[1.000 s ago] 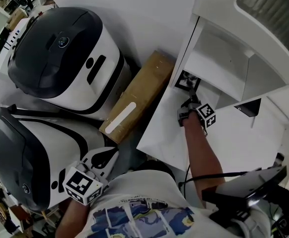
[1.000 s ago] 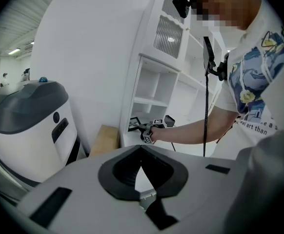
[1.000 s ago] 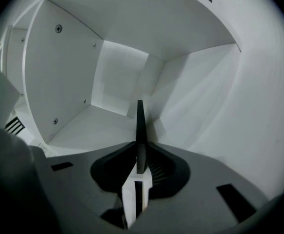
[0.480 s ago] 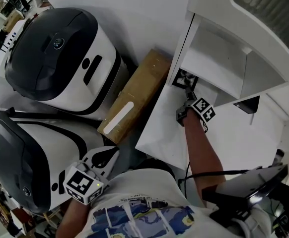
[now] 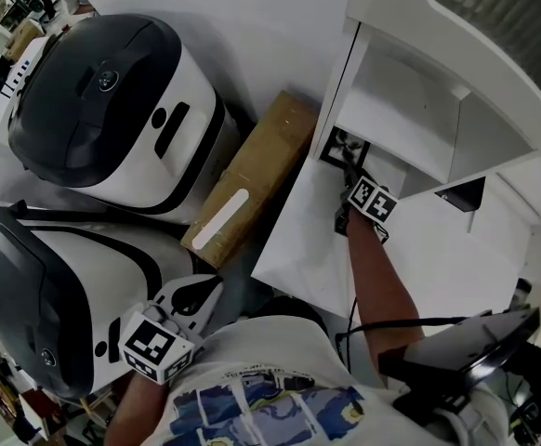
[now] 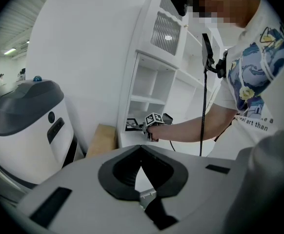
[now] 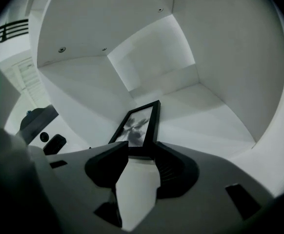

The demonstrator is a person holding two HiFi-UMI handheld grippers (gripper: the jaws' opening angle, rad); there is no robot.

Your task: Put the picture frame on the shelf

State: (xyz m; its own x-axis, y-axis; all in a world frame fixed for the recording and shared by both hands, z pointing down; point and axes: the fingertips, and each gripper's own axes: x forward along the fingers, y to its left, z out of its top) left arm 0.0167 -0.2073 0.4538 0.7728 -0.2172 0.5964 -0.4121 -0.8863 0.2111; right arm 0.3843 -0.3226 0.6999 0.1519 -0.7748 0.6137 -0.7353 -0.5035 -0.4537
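Note:
The black picture frame [image 5: 346,148] [image 7: 140,125] with a grey print rests in the bottom left compartment of the white shelf unit [image 5: 410,110]. It is close to the compartment's left wall. My right gripper [image 5: 350,171] [image 7: 142,151] reaches into that compartment. Its jaws are opening, and the frame's near edge sits between their tips without being pressed. My left gripper [image 5: 194,293] [image 6: 141,156] hangs low at my left side, far from the shelf, shut and holding nothing. In the left gripper view the frame [image 6: 132,125] is small, just ahead of the right gripper's marker cube.
Two big white and black domed machines [image 5: 112,100] [image 5: 57,286] stand to the left. A cardboard box [image 5: 252,179] lies between them and the shelf's side wall. A white board [image 5: 298,249] runs under my right forearm. Black gear [image 5: 466,351] sits at the lower right.
The right gripper's jaws have spread and let go of the frame, which stays in the compartment. The hand has shifted slightly towards the shelf. The left gripper has not moved.

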